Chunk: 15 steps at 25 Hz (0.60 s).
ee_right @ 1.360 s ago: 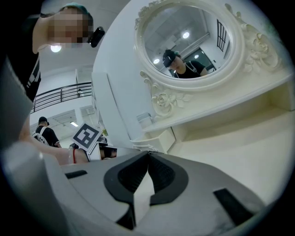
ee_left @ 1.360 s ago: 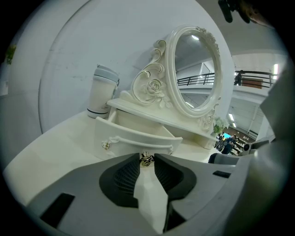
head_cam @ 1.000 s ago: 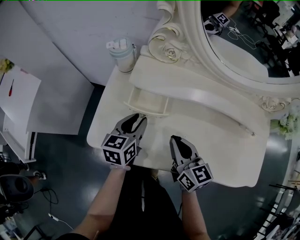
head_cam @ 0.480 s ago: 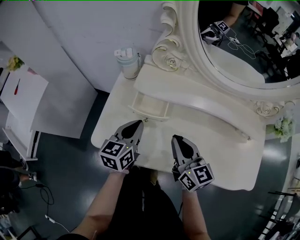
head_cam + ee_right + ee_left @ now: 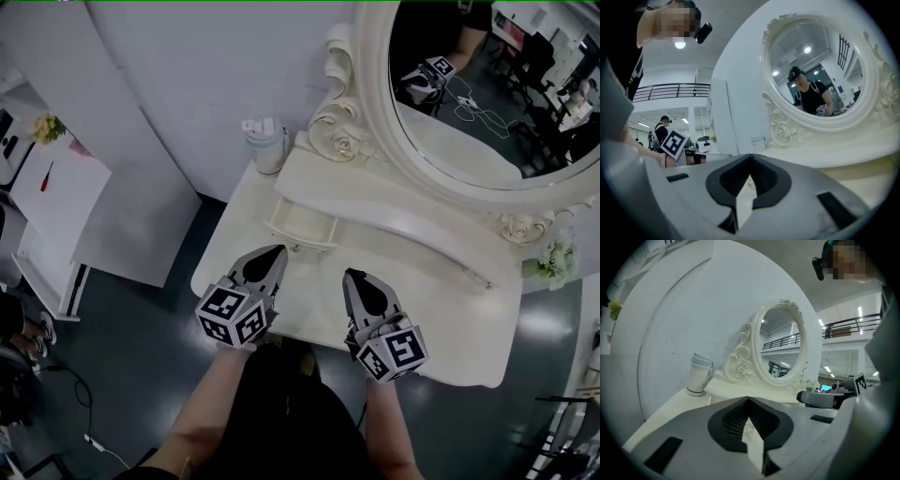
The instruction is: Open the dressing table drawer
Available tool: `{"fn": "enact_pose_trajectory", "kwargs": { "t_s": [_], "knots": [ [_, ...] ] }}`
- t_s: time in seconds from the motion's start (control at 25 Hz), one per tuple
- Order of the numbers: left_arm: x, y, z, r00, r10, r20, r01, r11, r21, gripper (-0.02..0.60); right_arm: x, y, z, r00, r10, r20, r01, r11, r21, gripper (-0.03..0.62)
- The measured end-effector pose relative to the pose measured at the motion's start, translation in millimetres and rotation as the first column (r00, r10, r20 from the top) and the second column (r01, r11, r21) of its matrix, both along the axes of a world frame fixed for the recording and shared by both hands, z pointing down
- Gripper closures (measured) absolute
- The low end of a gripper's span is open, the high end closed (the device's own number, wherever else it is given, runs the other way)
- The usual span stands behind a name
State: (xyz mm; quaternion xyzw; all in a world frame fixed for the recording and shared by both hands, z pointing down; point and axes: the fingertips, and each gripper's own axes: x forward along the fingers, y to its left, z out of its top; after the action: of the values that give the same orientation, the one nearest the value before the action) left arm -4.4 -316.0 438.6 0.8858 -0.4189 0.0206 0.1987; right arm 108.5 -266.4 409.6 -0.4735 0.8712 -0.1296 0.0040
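The small cream drawer [image 5: 302, 225] stands pulled out of the raised shelf of the cream-white dressing table [image 5: 441, 309], at the shelf's left end, below the carved oval mirror [image 5: 450, 94]. Its long axis runs left to right along the shelf front, and its front faces the near edge. A pale lidded tumbler [image 5: 266, 145] stands at the far left corner. The left gripper [image 5: 278, 249] is clenched on nothing, its tip just near the drawer front. The right gripper [image 5: 351, 276], to its right, is also clenched and empty.
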Motion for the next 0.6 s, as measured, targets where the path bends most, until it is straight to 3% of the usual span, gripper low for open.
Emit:
{"fn": "enact_pose_trajectory", "kwargs": {
  "t_s": [0.6],
  "knots": [
    [-14, 0, -65, 0.999, -0.015, -0.043, 0.019, 0.995, 0.099, 0.581, -8, 0, -55, 0.999, -0.027, -0.030, 0.029, 0.997, 0.076, 0.589]
  ]
}}
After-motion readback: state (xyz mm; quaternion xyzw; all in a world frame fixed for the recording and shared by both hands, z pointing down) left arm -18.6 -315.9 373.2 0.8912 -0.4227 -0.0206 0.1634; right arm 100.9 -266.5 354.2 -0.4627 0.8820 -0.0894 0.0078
